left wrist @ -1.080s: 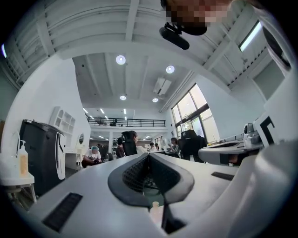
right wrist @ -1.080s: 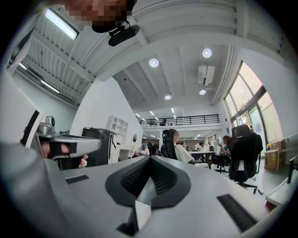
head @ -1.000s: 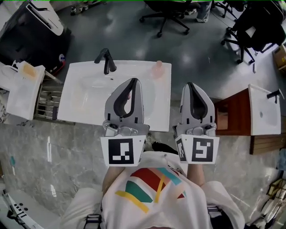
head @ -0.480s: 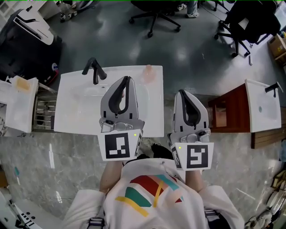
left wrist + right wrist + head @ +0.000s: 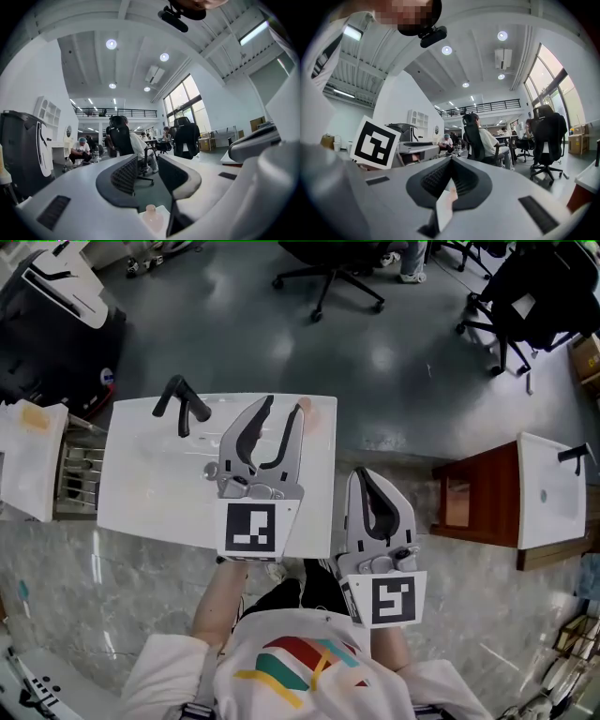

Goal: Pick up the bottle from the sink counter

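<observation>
1. The pick-up has not happened yet. The bottle (image 5: 308,411), a small pinkish one, stands upright on the white sink counter (image 5: 150,484). It is at the counter's upper right corner in the head view, well to the right of the dark faucet (image 5: 178,404).

2. The approach looks close to done. The left gripper (image 5: 283,407) reaches over the counter, and its tips are just beside the bottle, which shows at the edge of the right-hand jaw tip.

3. Left to do, as I judge it: bring the jaws around the bottle, close on it and lift it clear of the counter.

4. The left gripper has just been opening its jaws, and they now stand partly apart. In the left gripper view (image 5: 147,161) nothing sits between the pads. The bottle (image 5: 151,216) shows low in the frame, beyond and below the gap, untouched (whether the gap is wide enough for it yet is hard to judge).

5. The right gripper (image 5: 362,474) hangs right of the counter, lower in the frame and off its edge. In the right gripper view (image 5: 451,161) its jaws meet at the tips and clamp nothing.
</observation>
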`<state>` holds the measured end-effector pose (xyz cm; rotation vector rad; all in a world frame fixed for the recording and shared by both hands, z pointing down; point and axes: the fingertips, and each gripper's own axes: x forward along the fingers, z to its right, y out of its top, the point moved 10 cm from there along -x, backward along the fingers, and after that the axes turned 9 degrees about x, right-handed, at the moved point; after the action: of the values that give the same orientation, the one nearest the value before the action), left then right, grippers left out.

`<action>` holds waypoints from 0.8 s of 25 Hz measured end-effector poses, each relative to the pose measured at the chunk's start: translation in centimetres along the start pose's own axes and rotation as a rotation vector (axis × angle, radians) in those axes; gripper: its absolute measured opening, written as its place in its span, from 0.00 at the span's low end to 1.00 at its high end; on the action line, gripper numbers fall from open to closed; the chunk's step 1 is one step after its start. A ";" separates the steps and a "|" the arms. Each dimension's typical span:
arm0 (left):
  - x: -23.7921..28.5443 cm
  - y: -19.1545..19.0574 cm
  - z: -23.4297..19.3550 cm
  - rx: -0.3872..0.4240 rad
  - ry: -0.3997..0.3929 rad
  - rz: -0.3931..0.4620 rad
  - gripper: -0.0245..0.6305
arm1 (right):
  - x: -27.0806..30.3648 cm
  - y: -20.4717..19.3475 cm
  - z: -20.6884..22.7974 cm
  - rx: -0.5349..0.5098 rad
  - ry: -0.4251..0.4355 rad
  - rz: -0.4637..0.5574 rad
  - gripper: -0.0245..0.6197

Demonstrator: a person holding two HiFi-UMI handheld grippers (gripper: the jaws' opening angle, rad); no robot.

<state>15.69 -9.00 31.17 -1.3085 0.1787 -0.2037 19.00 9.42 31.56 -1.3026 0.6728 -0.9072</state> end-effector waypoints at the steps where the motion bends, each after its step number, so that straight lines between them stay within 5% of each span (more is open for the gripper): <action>1: 0.7 -0.6 0.0 -0.008 -0.012 -0.013 0.21 | 0.2 -0.3 0.3 0.008 0.000 -0.005 0.05; 6: 3.7 -4.4 0.1 -0.002 -0.067 -0.118 0.37 | 1.4 -1.8 1.4 0.018 -0.005 -0.049 0.05; 20: 10.1 -16.3 2.3 -0.143 -0.173 -0.392 0.61 | 2.8 -6.1 2.9 0.053 -0.015 -0.209 0.05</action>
<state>25.25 -13.40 47.36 -1.4885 -0.2168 -0.4135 21.81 8.38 38.21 -1.3475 0.5039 -1.0763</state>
